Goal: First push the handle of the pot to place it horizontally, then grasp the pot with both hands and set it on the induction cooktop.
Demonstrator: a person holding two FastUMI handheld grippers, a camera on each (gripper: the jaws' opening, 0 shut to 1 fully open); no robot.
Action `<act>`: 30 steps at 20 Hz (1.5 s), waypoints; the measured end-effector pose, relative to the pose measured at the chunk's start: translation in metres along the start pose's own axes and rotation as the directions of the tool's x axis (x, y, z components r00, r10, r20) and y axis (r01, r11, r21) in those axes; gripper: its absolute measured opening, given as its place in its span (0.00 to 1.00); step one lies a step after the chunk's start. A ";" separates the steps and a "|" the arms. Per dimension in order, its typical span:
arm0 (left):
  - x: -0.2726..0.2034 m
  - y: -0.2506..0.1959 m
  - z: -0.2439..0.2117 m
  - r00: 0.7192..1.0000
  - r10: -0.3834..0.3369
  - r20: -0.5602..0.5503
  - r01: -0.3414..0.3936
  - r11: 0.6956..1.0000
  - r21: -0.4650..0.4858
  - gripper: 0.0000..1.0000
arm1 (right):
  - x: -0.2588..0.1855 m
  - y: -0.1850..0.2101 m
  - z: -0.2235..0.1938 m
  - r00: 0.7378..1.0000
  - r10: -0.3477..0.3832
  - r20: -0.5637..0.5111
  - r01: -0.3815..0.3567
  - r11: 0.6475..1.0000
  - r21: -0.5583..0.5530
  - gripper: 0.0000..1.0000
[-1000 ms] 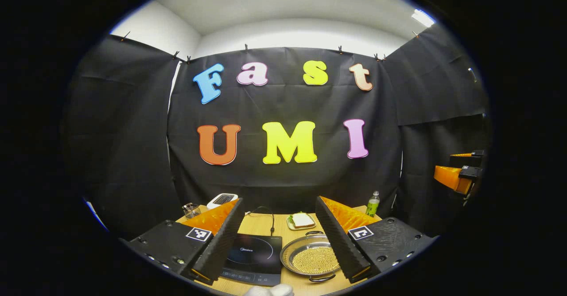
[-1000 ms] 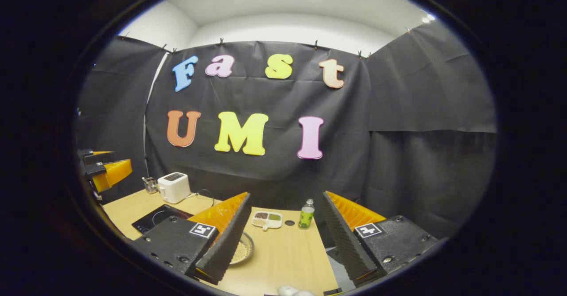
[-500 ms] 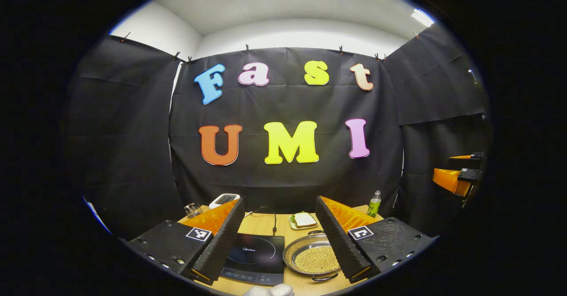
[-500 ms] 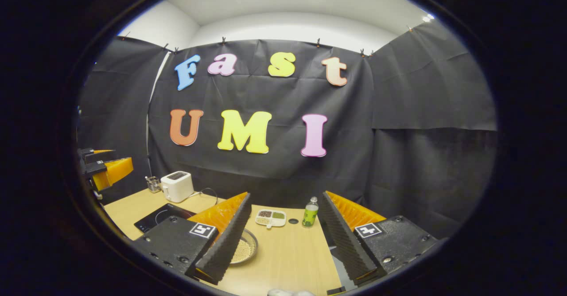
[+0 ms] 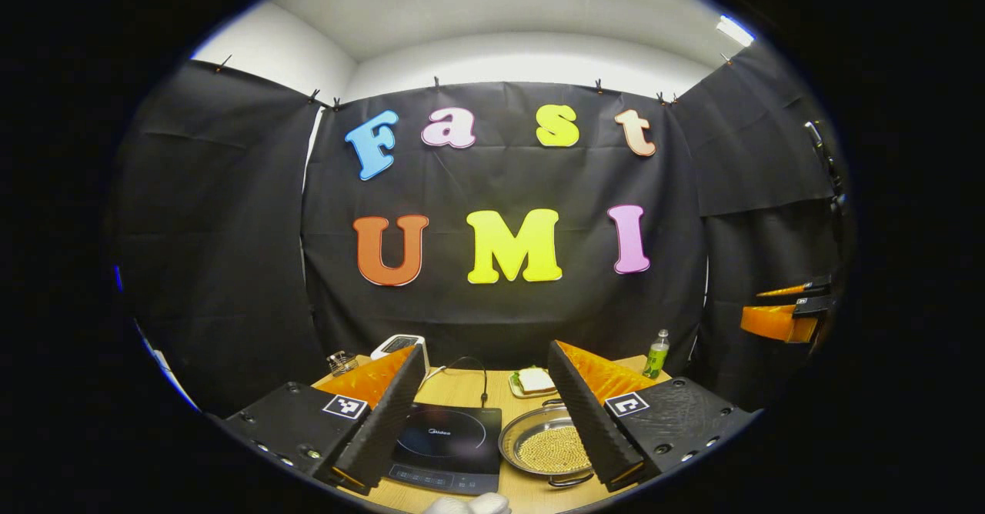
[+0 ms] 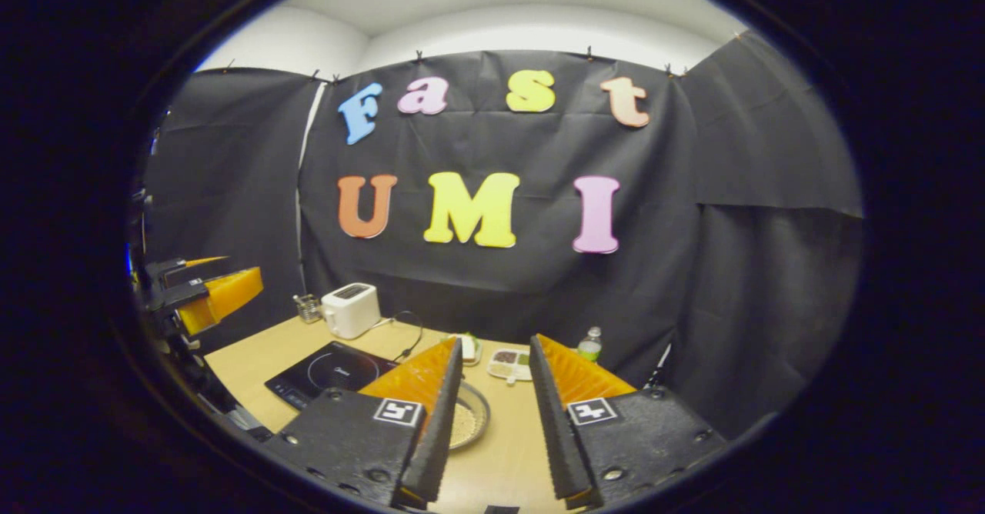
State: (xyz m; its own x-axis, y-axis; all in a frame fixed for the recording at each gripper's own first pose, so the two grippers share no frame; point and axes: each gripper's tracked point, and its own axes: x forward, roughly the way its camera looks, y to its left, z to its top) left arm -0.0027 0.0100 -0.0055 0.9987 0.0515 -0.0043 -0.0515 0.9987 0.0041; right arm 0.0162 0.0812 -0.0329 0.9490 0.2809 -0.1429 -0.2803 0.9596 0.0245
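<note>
We see the pot (image 5: 548, 446), a shallow metal pan full of small pale grains, sitting on the wooden surface (image 5: 469, 387) just right of the induction cooktop (image 5: 446, 447), its loop handles pointing toward and away from us. The left gripper (image 5: 485, 414) hovers above both with its fingers spread wide, holding nothing. The right gripper (image 6: 492, 414) hangs over the pot's right side, its fingers narrowly apart and empty. A toaster (image 6: 350, 309) and bottle (image 6: 590, 344) stand farther back.
</note>
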 end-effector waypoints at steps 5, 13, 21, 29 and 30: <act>-0.004 0.010 -0.009 0.999 0.029 -0.013 -0.029 1.000 -0.003 0.96 | 0.039 0.055 -0.050 0.964 0.198 -0.179 -0.190 0.980 0.062 0.04; -0.009 0.028 -0.027 0.997 0.068 -0.039 -0.069 0.998 -0.006 0.96 | 0.089 0.128 -0.159 0.842 0.314 -0.439 -0.310 0.947 0.083 0.01; -0.009 0.034 -0.036 0.996 0.080 -0.048 -0.081 0.997 -0.018 0.96 | 0.112 0.183 -0.244 0.714 0.371 -0.594 -0.370 0.920 0.130 0.04; -0.005 0.029 -0.048 0.997 0.041 -0.068 -0.041 0.999 -0.008 0.96 | 0.123 0.197 -0.298 0.636 0.363 -0.681 -0.336 0.925 0.179 0.03; -0.004 0.029 -0.049 0.997 0.037 -0.068 -0.037 0.999 -0.003 0.96 | 0.124 0.196 -0.302 0.631 0.361 -0.686 -0.327 0.927 0.187 0.04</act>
State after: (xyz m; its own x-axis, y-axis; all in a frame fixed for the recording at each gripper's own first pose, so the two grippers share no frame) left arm -0.0081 0.0393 -0.0547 0.9934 0.0887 -0.0722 -0.0889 0.9960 0.0013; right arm 0.0359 0.2992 -0.3447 0.3993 0.5122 -0.7604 -0.5428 0.8005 0.2542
